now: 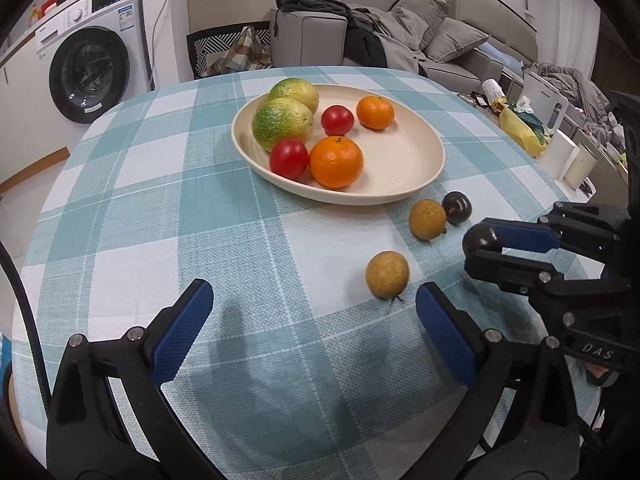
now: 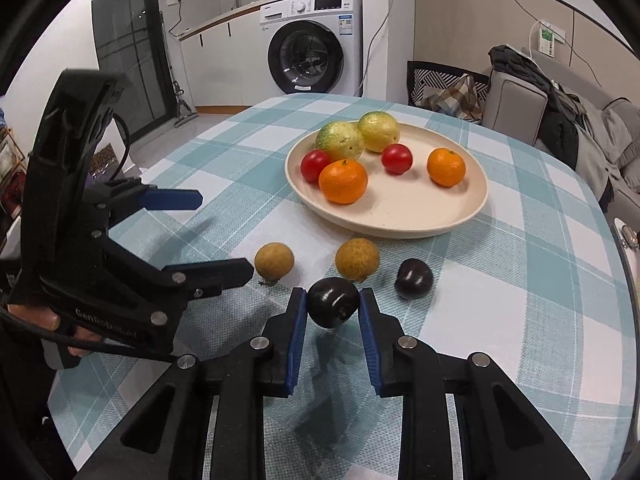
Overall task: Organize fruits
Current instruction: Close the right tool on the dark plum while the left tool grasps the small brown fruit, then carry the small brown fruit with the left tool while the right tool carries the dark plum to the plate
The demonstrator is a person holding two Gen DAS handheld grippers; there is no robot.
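A cream plate [image 1: 420, 148] [image 2: 460, 208] holds two green-yellow fruits, two red tomatoes and two oranges. On the checked cloth in front of it lie two brown longans [image 1: 387, 275] [image 1: 427, 219] [image 2: 274, 261] [image 2: 357, 259] and a dark plum [image 1: 457, 207] [image 2: 414, 278]. My right gripper [image 2: 333, 304] [image 1: 478, 246] is shut on a second dark plum [image 2: 333, 307] [image 1: 482, 239], held just above the cloth. My left gripper [image 1: 314, 304] [image 2: 226, 236] is open and empty, with the nearer longan just ahead of its right finger.
The round table has a teal checked cloth [image 1: 200, 220]. A washing machine [image 1: 94, 52], a chair [image 1: 228, 50] and a grey sofa with clothes [image 1: 380, 28] stand behind. Bags and white containers [image 1: 560, 152] sit at the right beyond the table edge.
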